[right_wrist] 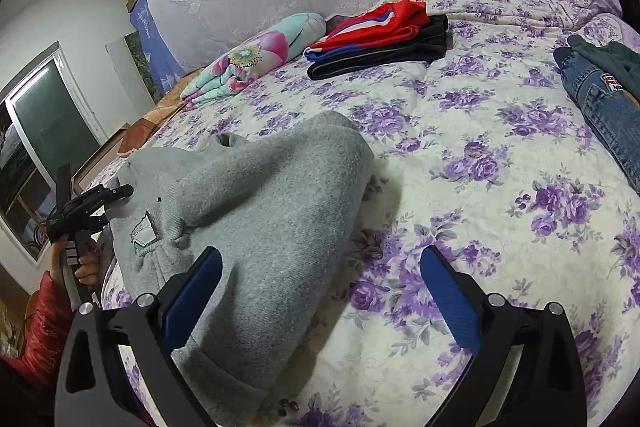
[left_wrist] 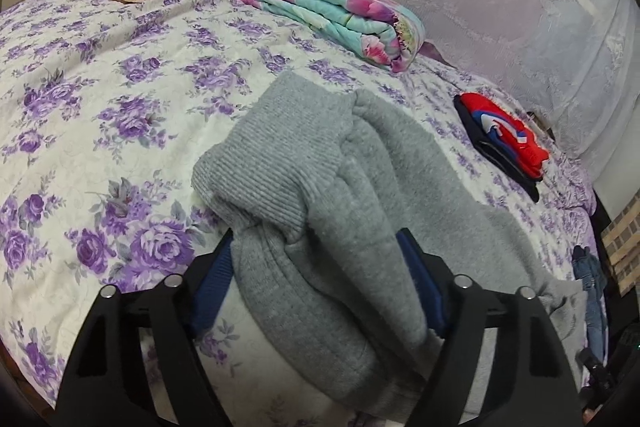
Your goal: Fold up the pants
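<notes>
Two grippers work the grey pants (left_wrist: pixel 320 187) on the bed (left_wrist: pixel 100 107). Left gripper (left_wrist: pixel 320 291): jaws part-spread with a thick fold of cloth between them, pads seemingly touching it. Right gripper (right_wrist: pixel 320 287): jaws spread wide, empty, one blade over the hem. Pants appear folded once into a bulky heap; flattening and further folds remain. Their long axis runs from the near edge toward the headboard.

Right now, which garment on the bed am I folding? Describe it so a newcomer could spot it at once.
Start at the bed with the purple-flowered cover. On its near side, by both grippers, lies a bunched heap of grey pants. It is the only plain grey, fleecy piece: the red and dark stack and the floral quilt sit folded near the far side, and the jeans lie at the right edge.
</notes>
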`<control>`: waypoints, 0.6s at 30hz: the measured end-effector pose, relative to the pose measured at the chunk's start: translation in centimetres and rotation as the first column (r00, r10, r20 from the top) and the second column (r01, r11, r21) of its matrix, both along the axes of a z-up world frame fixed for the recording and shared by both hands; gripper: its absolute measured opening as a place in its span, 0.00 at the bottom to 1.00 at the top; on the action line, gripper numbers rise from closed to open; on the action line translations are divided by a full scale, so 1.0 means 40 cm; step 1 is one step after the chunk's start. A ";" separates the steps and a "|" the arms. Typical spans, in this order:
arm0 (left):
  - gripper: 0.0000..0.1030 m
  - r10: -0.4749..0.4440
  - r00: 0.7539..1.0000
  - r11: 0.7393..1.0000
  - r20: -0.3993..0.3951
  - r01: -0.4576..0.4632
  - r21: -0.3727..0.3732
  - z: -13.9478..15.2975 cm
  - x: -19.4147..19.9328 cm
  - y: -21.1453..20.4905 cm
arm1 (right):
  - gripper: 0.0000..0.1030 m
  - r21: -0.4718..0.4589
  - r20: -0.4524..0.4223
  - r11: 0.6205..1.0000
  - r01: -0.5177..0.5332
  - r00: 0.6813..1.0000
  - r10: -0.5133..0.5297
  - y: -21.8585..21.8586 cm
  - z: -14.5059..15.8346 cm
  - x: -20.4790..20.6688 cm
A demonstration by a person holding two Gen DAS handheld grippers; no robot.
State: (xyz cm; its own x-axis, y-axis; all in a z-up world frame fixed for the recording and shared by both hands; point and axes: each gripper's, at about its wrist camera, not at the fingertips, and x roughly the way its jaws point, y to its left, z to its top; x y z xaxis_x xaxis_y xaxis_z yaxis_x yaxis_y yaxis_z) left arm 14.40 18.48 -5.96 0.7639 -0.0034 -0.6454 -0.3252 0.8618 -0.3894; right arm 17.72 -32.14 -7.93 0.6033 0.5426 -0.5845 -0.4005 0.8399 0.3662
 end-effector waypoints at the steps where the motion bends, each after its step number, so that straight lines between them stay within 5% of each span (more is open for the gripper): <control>1: 0.68 -0.001 1.000 1.000 0.006 0.001 -0.015 0.000 -0.002 0.004 | 0.97 0.000 -0.001 1.000 0.000 1.000 0.000 0.000 0.000 0.001; 9: 0.35 -0.042 0.993 0.990 0.113 0.056 -0.128 0.020 -0.044 0.032 | 0.97 0.007 -0.016 1.000 0.009 1.000 -0.009 -0.005 -0.008 0.007; 14: 0.31 -0.081 0.983 0.996 0.165 0.087 -0.032 0.093 -0.059 -0.026 | 0.97 0.013 -0.014 1.000 0.015 1.000 -0.015 -0.007 -0.007 0.006; 18: 0.30 -0.127 0.973 0.988 0.194 0.106 0.112 0.168 -0.077 -0.106 | 0.97 0.032 -0.004 0.999 0.021 1.000 -0.021 -0.017 -0.005 0.002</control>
State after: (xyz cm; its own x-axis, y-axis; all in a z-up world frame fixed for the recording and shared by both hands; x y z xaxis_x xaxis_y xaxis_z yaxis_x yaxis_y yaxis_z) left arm 11.31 14.23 0.75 0.8758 -0.0431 -0.4807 -0.1443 0.9271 -0.3459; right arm 17.81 -32.80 -8.12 0.6127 0.5479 -0.5696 -0.3812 0.8362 0.3943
